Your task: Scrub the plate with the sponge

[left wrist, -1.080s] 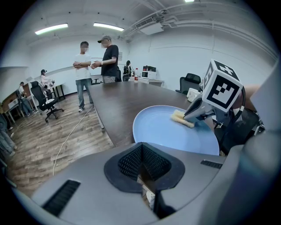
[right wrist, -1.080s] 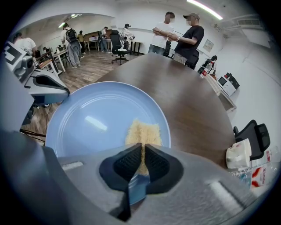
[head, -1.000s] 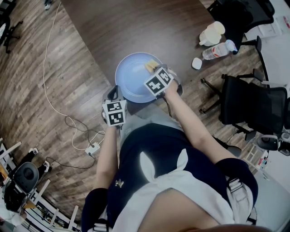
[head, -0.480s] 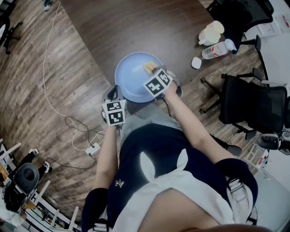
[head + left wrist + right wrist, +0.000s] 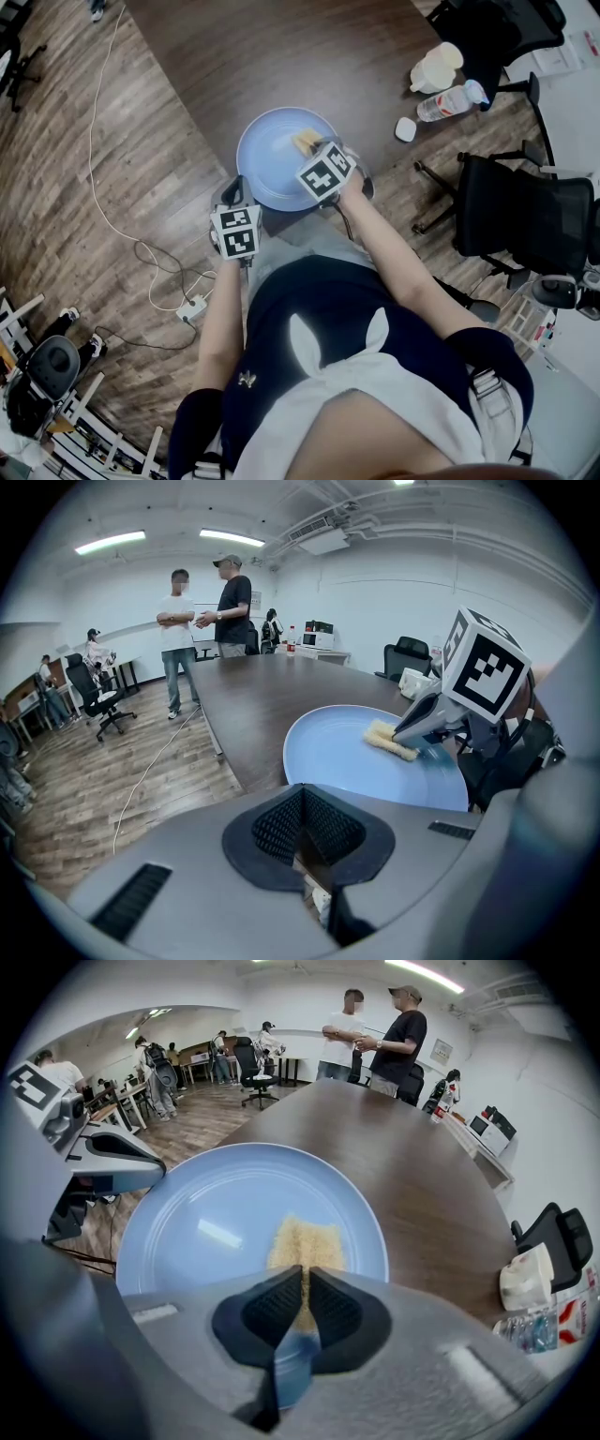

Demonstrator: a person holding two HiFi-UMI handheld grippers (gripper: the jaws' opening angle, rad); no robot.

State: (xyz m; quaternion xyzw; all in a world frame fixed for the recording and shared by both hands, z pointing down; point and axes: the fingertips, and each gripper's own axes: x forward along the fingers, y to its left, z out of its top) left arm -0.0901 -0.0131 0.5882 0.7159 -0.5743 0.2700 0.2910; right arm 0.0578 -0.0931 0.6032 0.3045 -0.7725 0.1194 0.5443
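Far left first: wooden floor (image 5: 56,187), a white cable (image 5: 97,178) looping across it down to a small white box (image 5: 192,306). Next in, the left gripper (image 5: 233,190), held just beside the near-left rim of the plate, out past the table's near edge, marker cube (image 5: 236,232) facing up at the head camera. Closer look in the left gripper view, left gripper (image 5: 305,822) dead centre: jaws drawn right together, mesh pads meeting, nothing caught between them.

Centre now, and the big pale-blue plate (image 5: 267,155), flat on the dark wooden table (image 5: 281,56), right at the near edge. Same plate (image 5: 328,752) ahead and to the right in the left gripper view, same plate (image 5: 197,1232) filling the right gripper view, glossy, one streak of light across the face.

And on it, the sponge (image 5: 304,141), yellow, down on the right-hand part of the plate, inside the rim. Pinched at its near end by the right gripper (image 5: 315,153), angled in from the near right. Right gripper view for the detail: right gripper (image 5: 305,1302) with jaws narrow, clamped on the sponge (image 5: 304,1241), the rest of it lying ahead on the blue. From the left gripper view, right gripper (image 5: 419,731) low over the plate, sponge (image 5: 391,741) lying on the blue at its tip.

Further right, past the table's edge: a small white object (image 5: 406,130), a clear plastic bottle (image 5: 450,103) lying down, a white jug (image 5: 437,69). Far right, black office chairs (image 5: 520,220).
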